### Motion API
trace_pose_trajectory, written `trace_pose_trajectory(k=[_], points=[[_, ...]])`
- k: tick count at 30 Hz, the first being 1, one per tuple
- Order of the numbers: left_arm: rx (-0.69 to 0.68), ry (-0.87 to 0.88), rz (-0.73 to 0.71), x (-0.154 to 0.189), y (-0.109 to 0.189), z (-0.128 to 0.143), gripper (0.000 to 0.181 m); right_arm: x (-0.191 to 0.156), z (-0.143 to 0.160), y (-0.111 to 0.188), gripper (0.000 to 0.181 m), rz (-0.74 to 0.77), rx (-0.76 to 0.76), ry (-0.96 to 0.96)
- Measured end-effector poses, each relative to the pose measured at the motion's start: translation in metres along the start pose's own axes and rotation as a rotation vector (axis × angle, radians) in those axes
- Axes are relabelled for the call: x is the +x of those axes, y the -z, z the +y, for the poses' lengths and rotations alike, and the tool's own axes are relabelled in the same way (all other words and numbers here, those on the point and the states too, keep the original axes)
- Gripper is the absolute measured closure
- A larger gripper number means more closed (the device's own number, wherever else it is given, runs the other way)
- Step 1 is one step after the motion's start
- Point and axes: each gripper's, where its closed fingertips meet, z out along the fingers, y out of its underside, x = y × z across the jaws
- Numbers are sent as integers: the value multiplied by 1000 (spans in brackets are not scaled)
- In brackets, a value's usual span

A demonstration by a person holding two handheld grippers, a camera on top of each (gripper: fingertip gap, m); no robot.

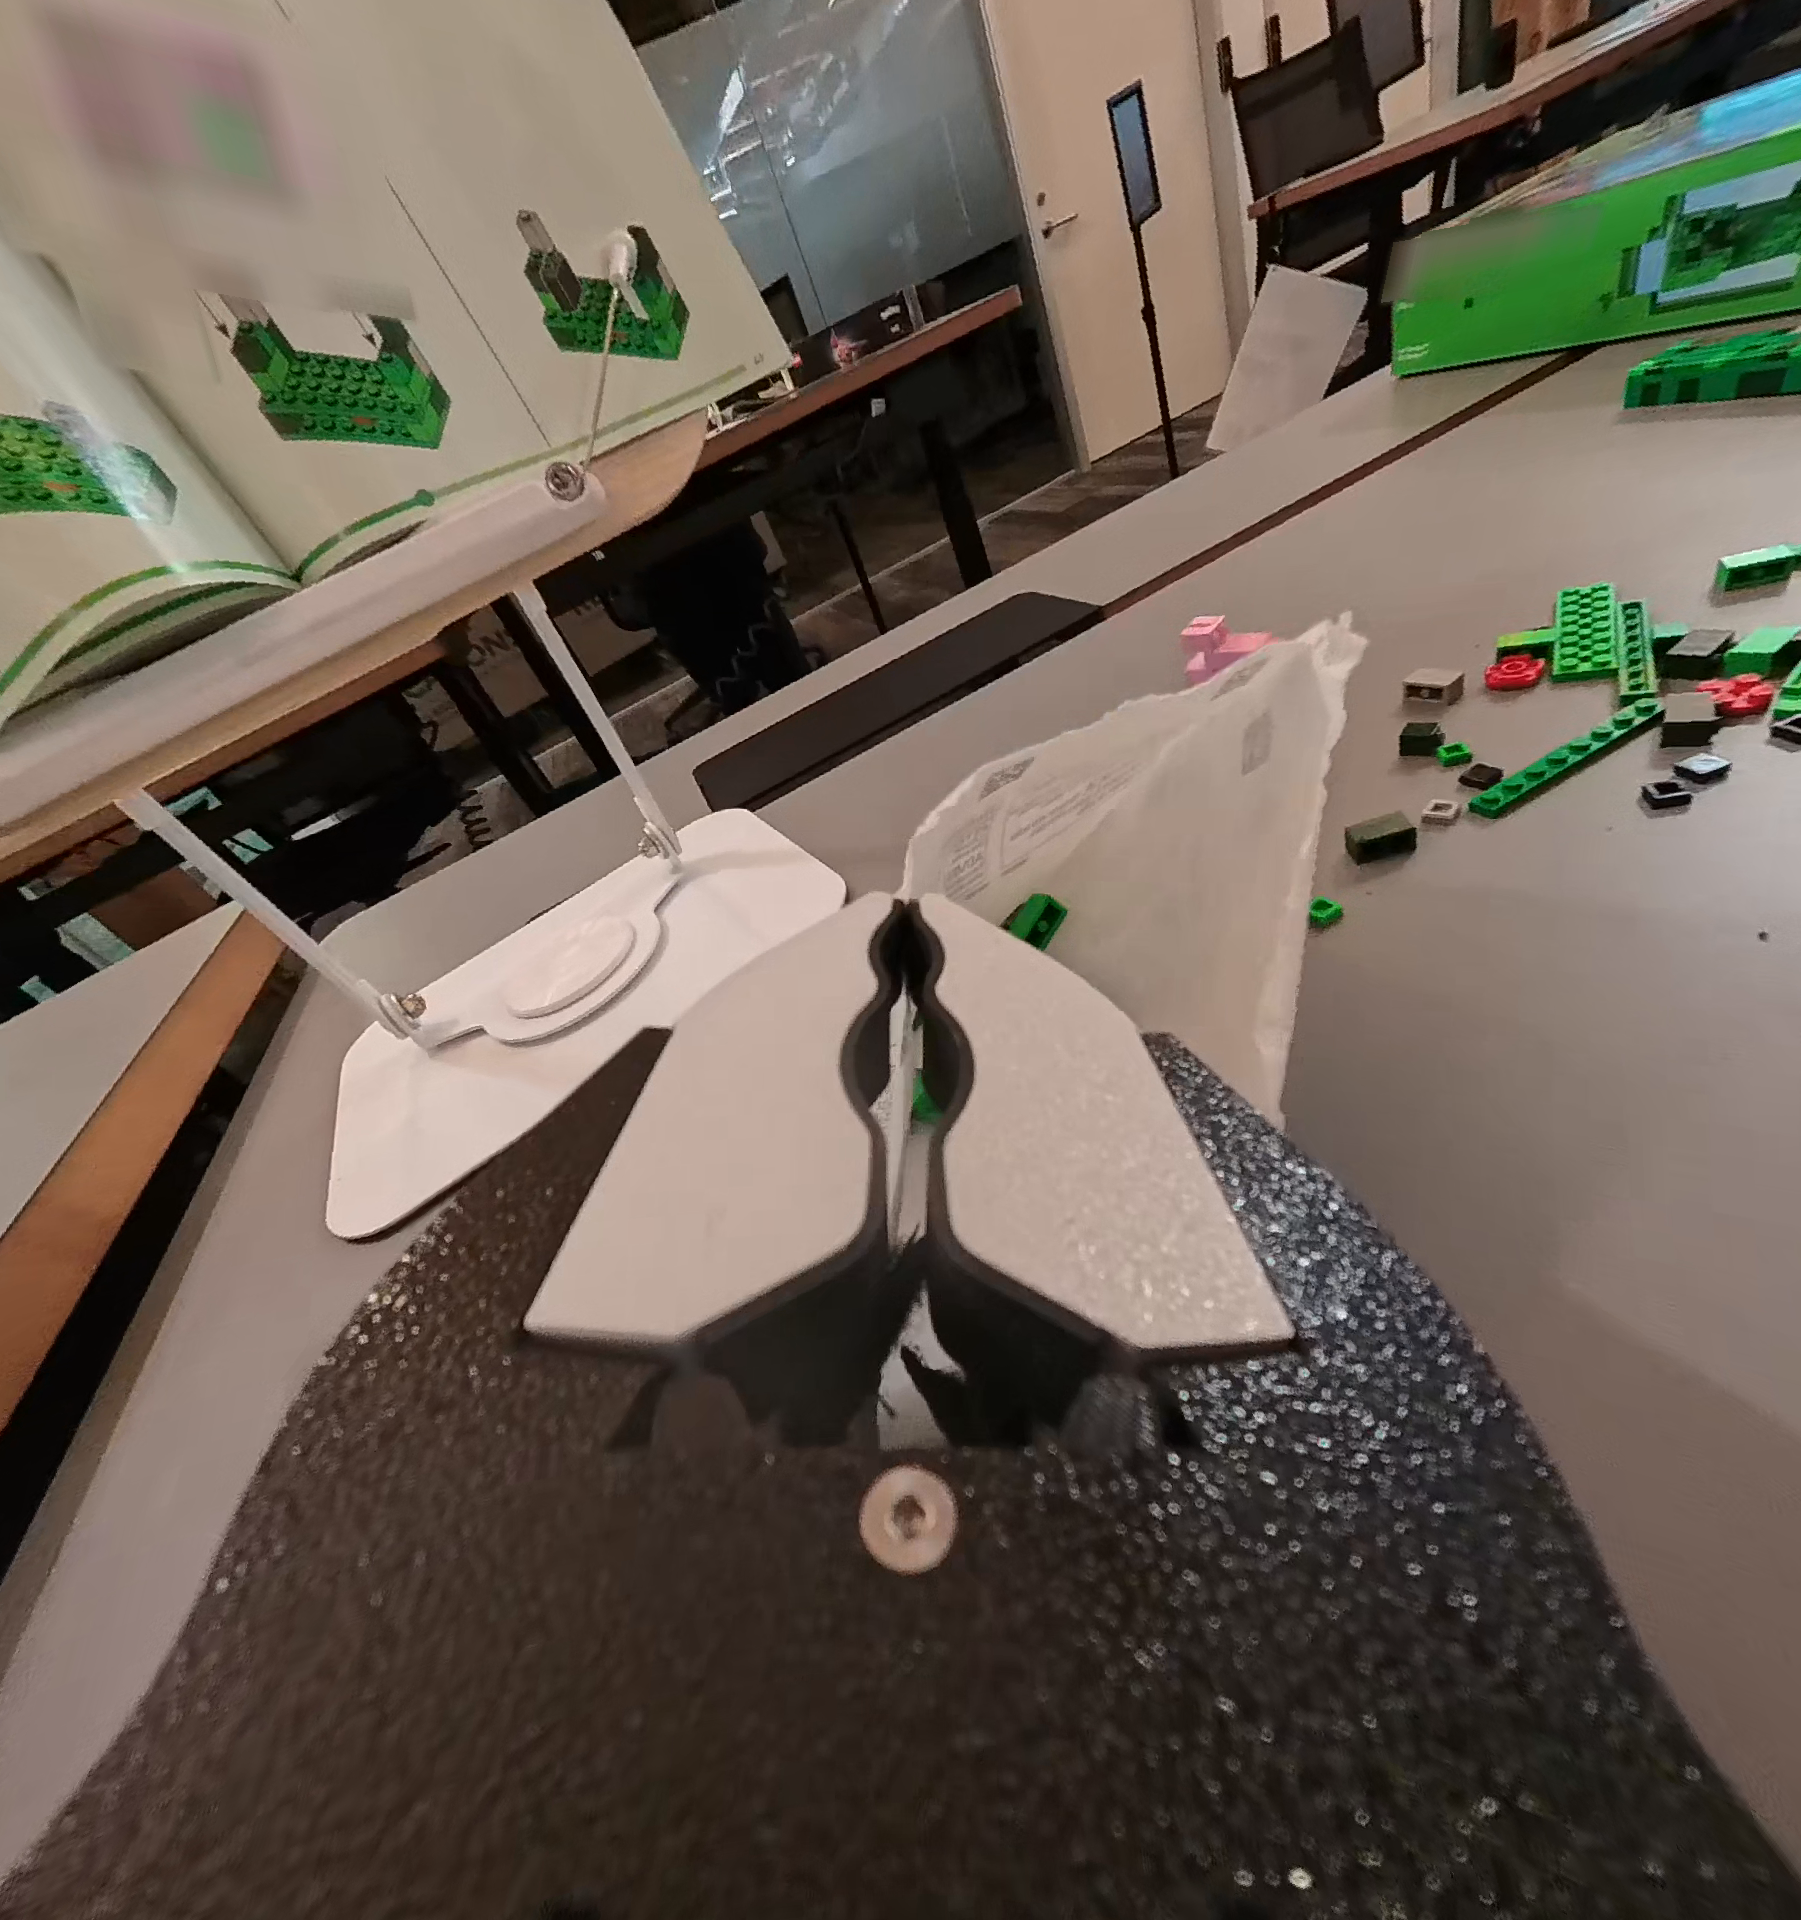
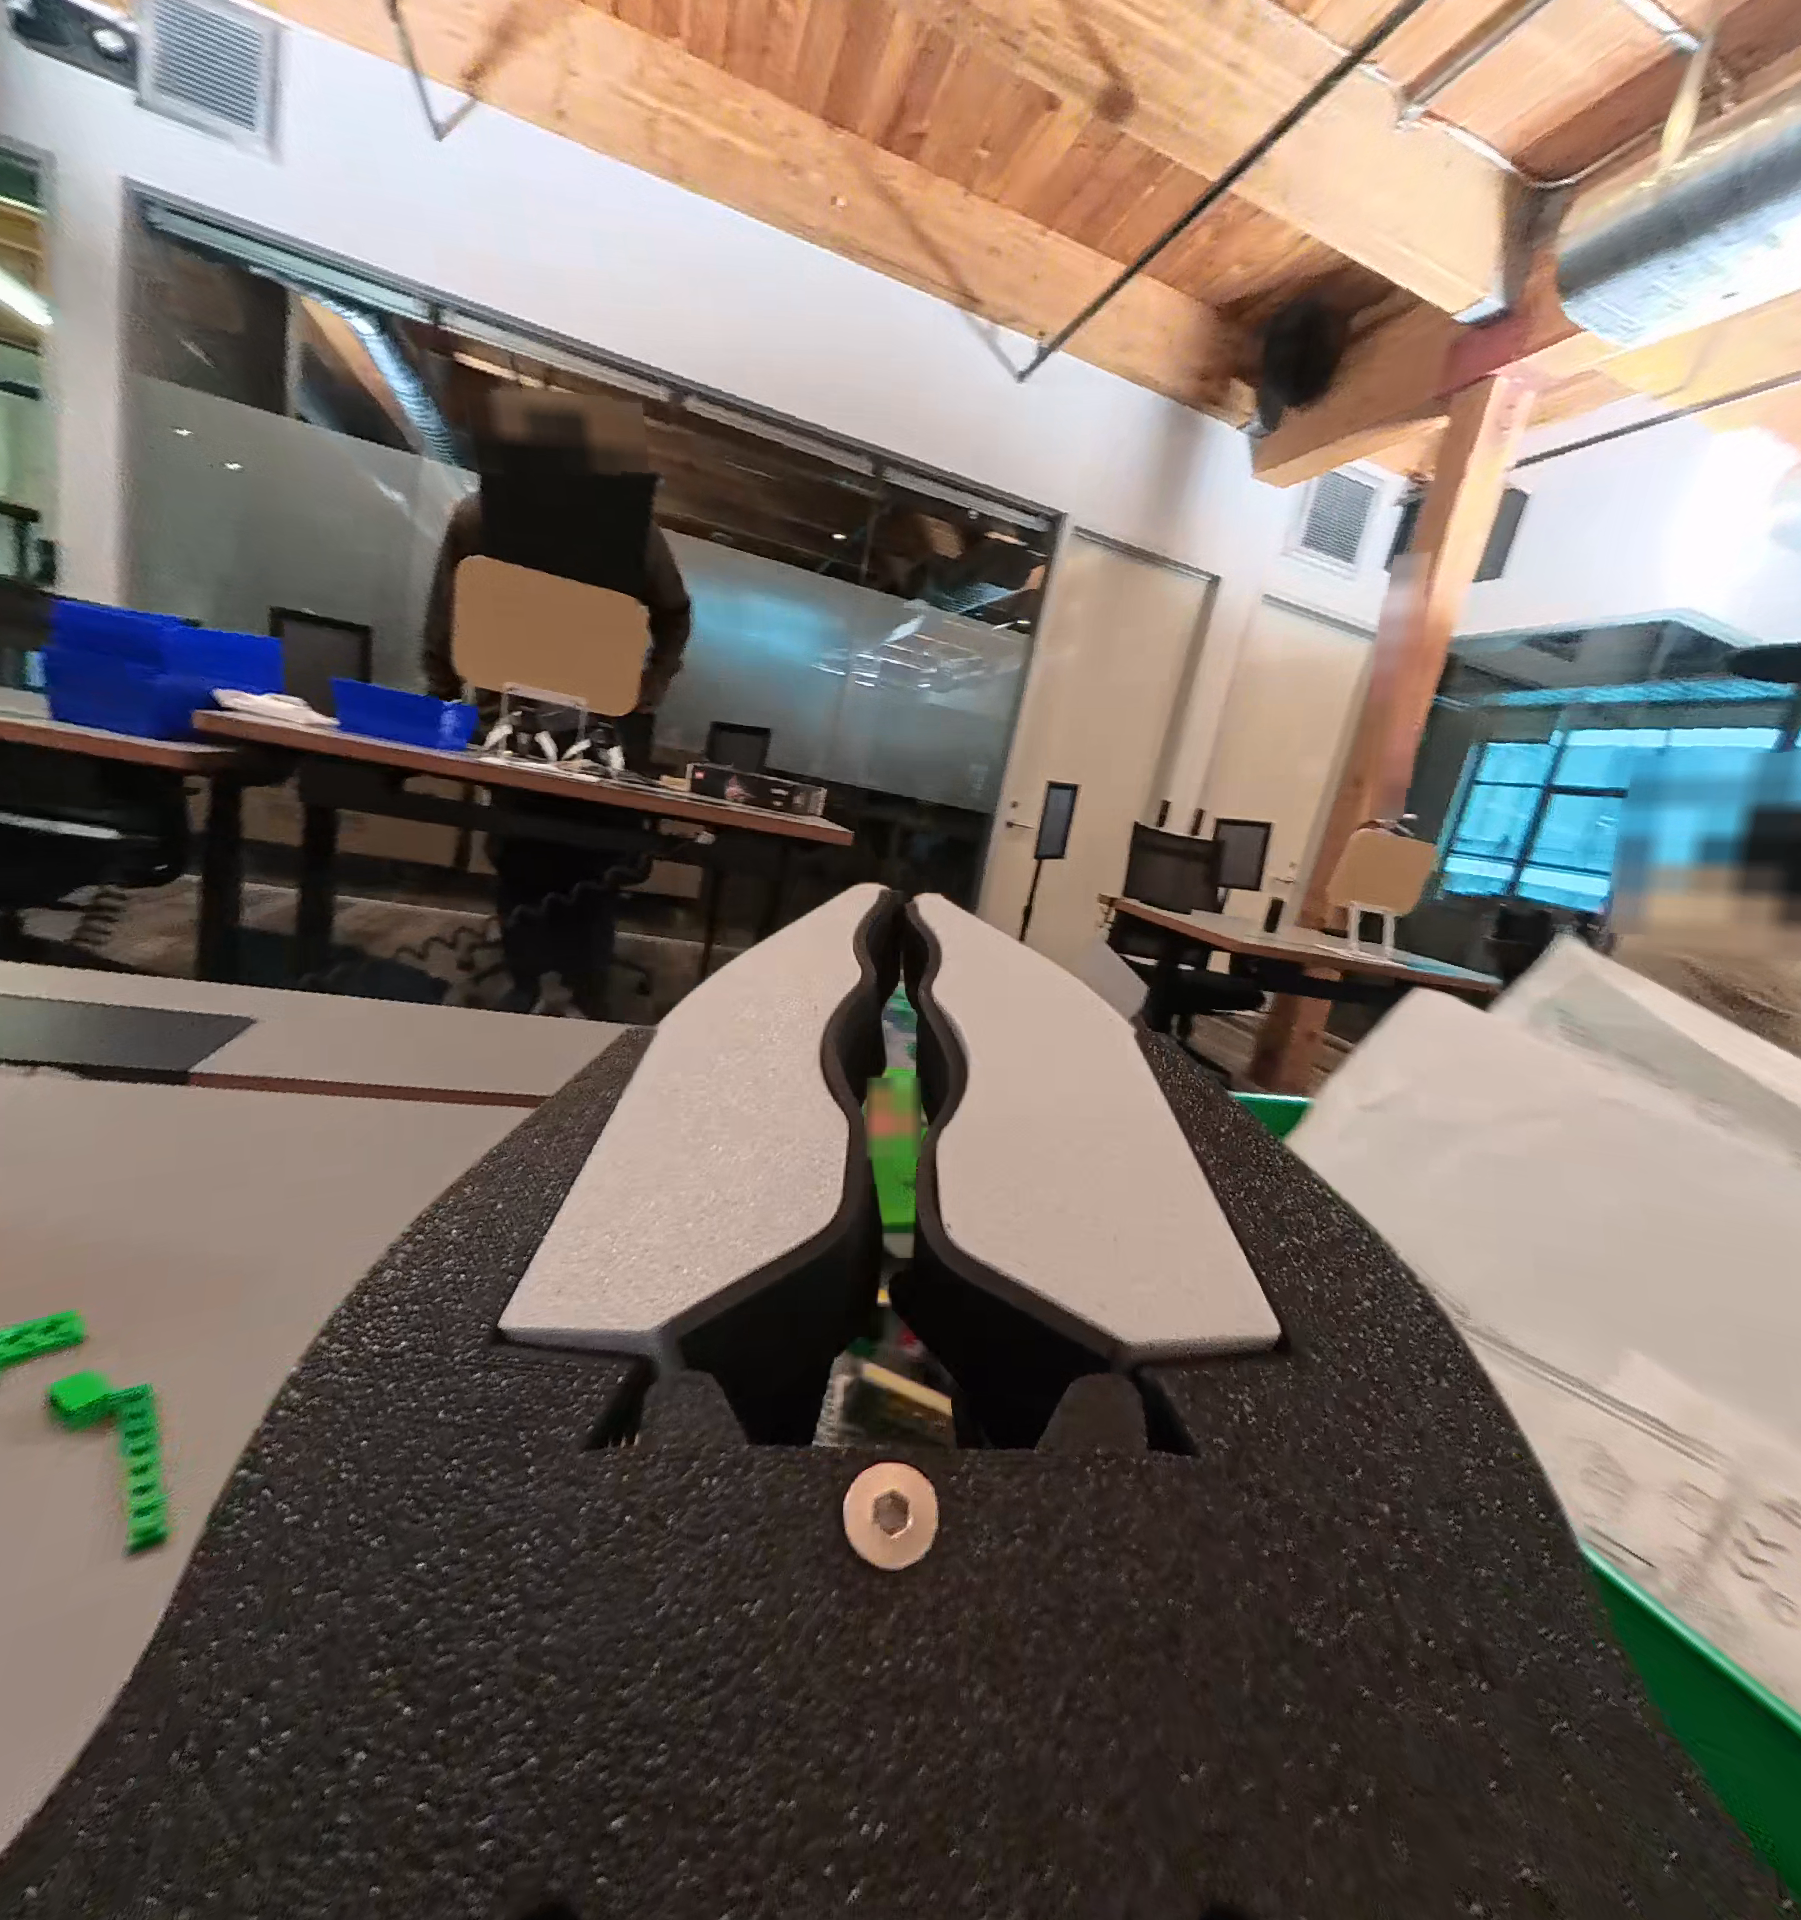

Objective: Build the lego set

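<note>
My left gripper (image 1: 906, 909) is shut on the lower edge of a white paper bag (image 1: 1135, 831). A white strip of the bag runs down between the pads, and the bag stands up torn open to the right of the fingers. A small green brick (image 1: 1036, 920) shows just past the fingertips by the bag. Loose green, black, grey and red pieces (image 1: 1602, 665) lie on the grey table (image 1: 1550, 1143) at the right. My right gripper (image 2: 901, 904) is shut and raised above the table, with nothing visible between its fingertips. Green plates (image 2: 137, 1455) lie at its lower left.
An open instruction booklet (image 1: 304, 260) sits on a white stand (image 1: 563, 987) at the left. A green set box (image 1: 1654, 239), a built green assembly (image 1: 1748, 369) and a pink piece (image 1: 1218, 644) lie farther off. A green box rim (image 2: 1727, 1704) with white paper (image 2: 1602, 1299) is at the right. My right fingertips sit around 50 cm from my left ones.
</note>
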Motion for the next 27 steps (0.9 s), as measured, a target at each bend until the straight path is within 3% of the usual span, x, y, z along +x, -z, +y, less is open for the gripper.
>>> trace_pose_trajectory(k=[8,13,27], points=[[-9,25,19,1,-2,3,181,71,12,18,181,196,-19,-32],[-16,33,31,3,-4,5,181,71,23,15,181,158,-43,-126],[-23,39,44,5,-6,6,181,78,23,18,181,194,-36,-91]])
